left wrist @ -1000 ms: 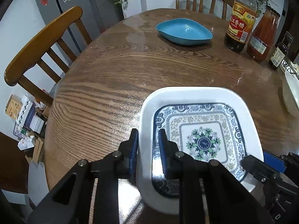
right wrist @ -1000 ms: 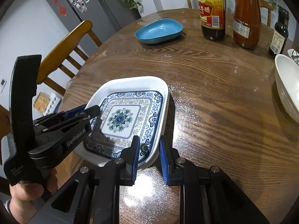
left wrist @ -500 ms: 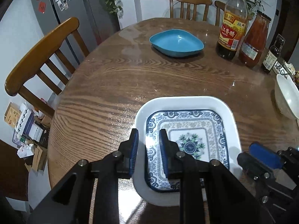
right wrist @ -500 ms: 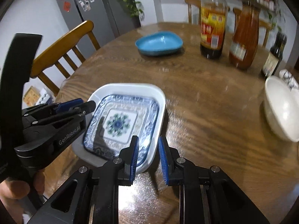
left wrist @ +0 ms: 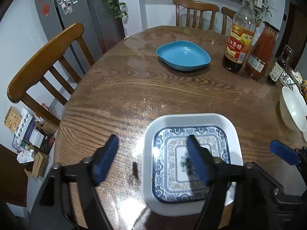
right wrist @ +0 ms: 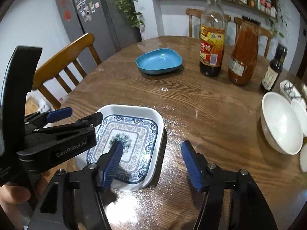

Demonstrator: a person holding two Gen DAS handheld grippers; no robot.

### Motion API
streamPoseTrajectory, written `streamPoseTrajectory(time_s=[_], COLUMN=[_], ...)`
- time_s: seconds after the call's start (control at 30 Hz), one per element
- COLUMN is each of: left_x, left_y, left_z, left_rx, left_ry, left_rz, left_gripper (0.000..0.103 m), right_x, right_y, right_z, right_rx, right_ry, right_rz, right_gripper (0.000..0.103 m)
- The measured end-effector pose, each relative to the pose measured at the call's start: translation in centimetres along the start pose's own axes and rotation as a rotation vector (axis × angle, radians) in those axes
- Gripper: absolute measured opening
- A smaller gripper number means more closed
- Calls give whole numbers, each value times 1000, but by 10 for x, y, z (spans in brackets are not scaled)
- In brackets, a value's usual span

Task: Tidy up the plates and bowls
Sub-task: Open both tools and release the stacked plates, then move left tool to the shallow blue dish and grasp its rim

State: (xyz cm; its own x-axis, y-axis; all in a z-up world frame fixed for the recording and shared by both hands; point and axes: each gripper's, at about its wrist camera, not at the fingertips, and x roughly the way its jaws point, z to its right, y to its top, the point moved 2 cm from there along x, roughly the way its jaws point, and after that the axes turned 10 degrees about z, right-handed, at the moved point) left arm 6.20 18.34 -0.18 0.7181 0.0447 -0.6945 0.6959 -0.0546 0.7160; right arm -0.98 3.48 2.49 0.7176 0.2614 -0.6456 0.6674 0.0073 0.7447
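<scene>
A square white plate with a blue pattern (left wrist: pixel 191 132) lies flat on the round wooden table (left wrist: pixel 172 92), near its front edge; it also shows in the right wrist view (right wrist: pixel 134 118). My left gripper (left wrist: pixel 153 159) is open above the plate's left rim, touching nothing. My right gripper (right wrist: pixel 152 163) is open above the plate's right rim, empty. A blue dish (left wrist: pixel 183 54) sits at the far side of the table. White bowls (right wrist: pixel 280 122) stand at the right edge.
A vinegar bottle (left wrist: pixel 239 36), a red sauce jar (left wrist: pixel 261 53) and a small dark bottle (left wrist: pixel 279 65) stand at the back right. Wooden chairs (left wrist: pixel 48 57) surround the table. A grey fridge (left wrist: pixel 76 9) stands behind on the left.
Both grippers have let go of the patterned plate and opened wide. The plate now rests on the table. Both grippers have pulled back and up.
</scene>
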Motion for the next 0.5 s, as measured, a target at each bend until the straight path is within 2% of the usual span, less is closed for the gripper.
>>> streamPoseTrajectory(time_s=[0.1, 0.17, 0.37, 0.5], left_x=[5, 13, 45, 85], left_y=[13, 24, 63, 93], left_z=[0, -1, 6, 8], left_rx=[-15, -38, -110, -199], left_ry=[-7, -21, -53, -51], left_rz=[4, -6, -38, -90], left_gripper=[81, 89, 89, 89], right_x=[3, 1, -8, -12], right_y=[4, 7, 25, 29], right_z=[14, 22, 53, 68], right_rx=[68, 97, 173, 205], right_ry=[29, 30, -7, -40], right_rz=[-11, -4, 26, 38], right_gripper=[65, 66, 66, 71])
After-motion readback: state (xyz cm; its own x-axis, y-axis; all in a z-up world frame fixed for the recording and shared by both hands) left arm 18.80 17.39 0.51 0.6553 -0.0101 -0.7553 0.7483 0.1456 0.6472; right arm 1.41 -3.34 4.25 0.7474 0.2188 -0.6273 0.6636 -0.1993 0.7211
